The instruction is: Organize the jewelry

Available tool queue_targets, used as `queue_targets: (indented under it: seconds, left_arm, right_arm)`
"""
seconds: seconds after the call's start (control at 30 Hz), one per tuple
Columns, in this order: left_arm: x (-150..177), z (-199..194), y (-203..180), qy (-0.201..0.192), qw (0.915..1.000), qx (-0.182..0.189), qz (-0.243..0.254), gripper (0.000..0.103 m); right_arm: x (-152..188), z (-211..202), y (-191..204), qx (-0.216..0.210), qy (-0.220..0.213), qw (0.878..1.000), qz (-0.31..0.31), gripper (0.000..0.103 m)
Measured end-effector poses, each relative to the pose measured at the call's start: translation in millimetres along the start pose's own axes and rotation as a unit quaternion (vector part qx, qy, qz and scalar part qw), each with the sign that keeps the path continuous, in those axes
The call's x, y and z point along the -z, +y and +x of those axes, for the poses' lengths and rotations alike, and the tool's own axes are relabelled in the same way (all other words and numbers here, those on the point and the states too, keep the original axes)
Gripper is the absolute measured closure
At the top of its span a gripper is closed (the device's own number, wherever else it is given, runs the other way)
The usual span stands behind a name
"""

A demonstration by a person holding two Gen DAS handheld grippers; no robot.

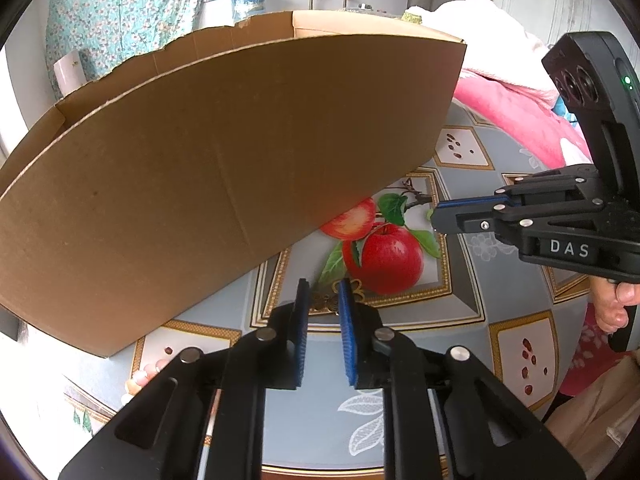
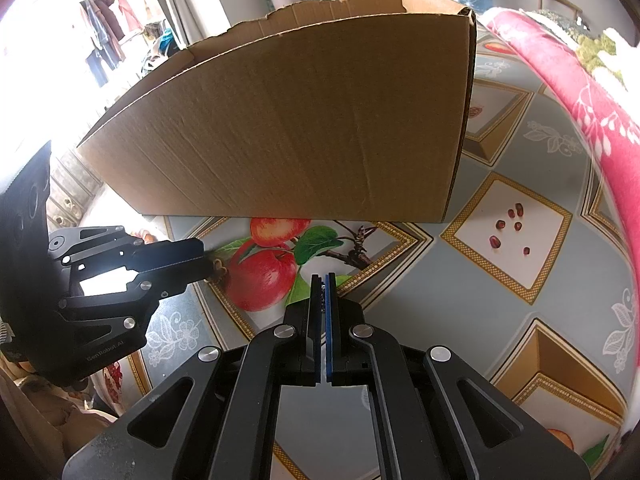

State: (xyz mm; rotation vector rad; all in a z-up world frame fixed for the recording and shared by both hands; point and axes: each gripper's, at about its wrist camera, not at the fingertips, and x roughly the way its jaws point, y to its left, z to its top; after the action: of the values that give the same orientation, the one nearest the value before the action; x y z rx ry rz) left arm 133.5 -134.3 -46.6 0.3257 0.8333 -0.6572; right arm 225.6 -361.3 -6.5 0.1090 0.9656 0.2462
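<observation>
Nothing looks boxed yet: in front of the cardboard box (image 1: 208,184), the left hand-held gripper (image 1: 323,300) pinches a gold jewelry piece (image 1: 325,302), while the right hand-held gripper (image 2: 323,280) is clenched empty.

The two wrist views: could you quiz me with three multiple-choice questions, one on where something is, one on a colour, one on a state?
1. Where is the small gold piece?
A. In the cardboard box
B. Between the left grabber's fingertips
C. On the pink blanket

2. What colour are the ribbed pads on the grabber fingers?
A. Blue
B. Yellow
C. White

3. How do the right grabber's jaws stand?
A. Wide open
B. Clamped on the box wall
C. Shut

Answers:
1 B: it shows between the two tips, above the printed apple cloth.
2 A: both views show blue strips.
3 C: the pads meet, leaving barely a slit.
</observation>
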Motion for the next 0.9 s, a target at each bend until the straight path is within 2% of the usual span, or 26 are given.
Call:
queue_targets:
  seconds: [0.27,0.37,0.67,0.9]
  left_arm:
    - [1,-2,2,-0.003,1.0000,0.003,-0.002,0.093]
    - [1,-2,4,-0.003,1.0000,0.004,-0.007,0.103]
    - [6,-5,12,-0.003,0.9999,0.003,-0.015,0.103]
    - [16,-13,14,0.011,0.9997,0.002,-0.022,0.103]
  right_arm:
    - [0,0,1,0.001,0.000,1.000,0.000,0.103]
    - [-1,0,1,0.001,0.000,1.000,0.001,0.103]
    - [-2,2,6,0.002,0.000,1.000,0.003,0.103]
    - [-3,3,8,0.001,0.000,1.000,0.003,0.103]
